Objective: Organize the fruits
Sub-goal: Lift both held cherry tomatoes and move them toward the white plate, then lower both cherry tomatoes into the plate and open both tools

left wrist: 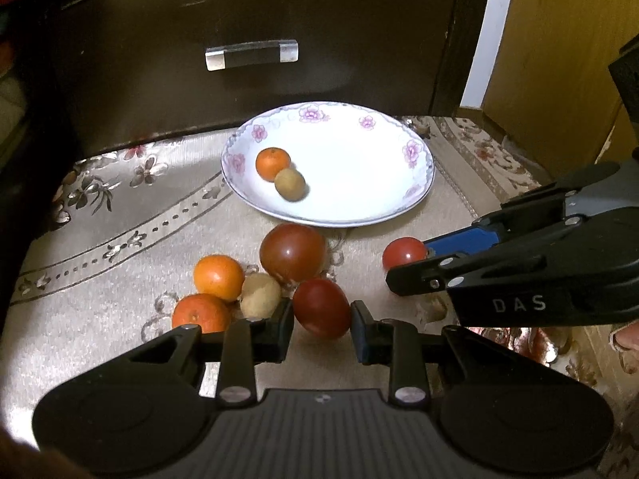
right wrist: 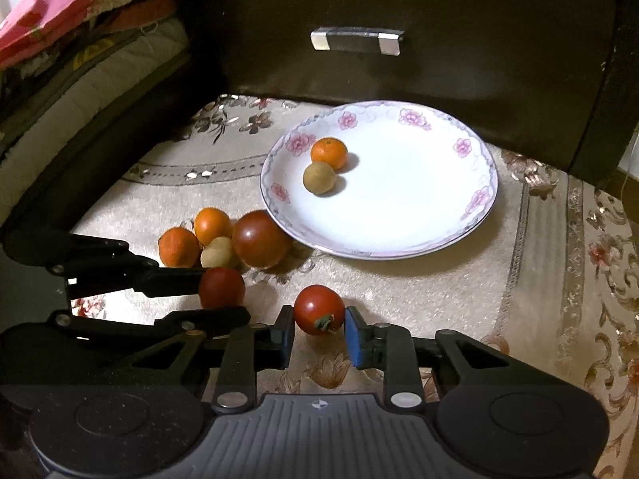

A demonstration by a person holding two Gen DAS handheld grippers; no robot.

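Note:
A white flowered plate (left wrist: 415, 167) (right wrist: 479, 183) holds a small orange (left wrist: 272, 163) (right wrist: 329, 153) and a brown longan (left wrist: 290, 184) (right wrist: 318, 177). On the cloth in front lie two oranges (left wrist: 219, 277), a longan (left wrist: 260, 295), a large dark tomato (left wrist: 292, 252) (right wrist: 261, 238) and two small red tomatoes. My left gripper (left wrist: 322, 315) (right wrist: 223, 285) has its fingers on both sides of one red tomato (left wrist: 322, 308) (right wrist: 221, 287), resting on the cloth. My right gripper (right wrist: 319, 319) (left wrist: 407, 257) likewise straddles the other red tomato (right wrist: 319, 309) (left wrist: 404, 253).
A dark drawer front with a clear handle (left wrist: 251, 54) (right wrist: 356, 42) rises just behind the plate. Folded bedding (right wrist: 80, 40) lies at the left. The floral cloth (right wrist: 559, 259) stretches to the right of the plate.

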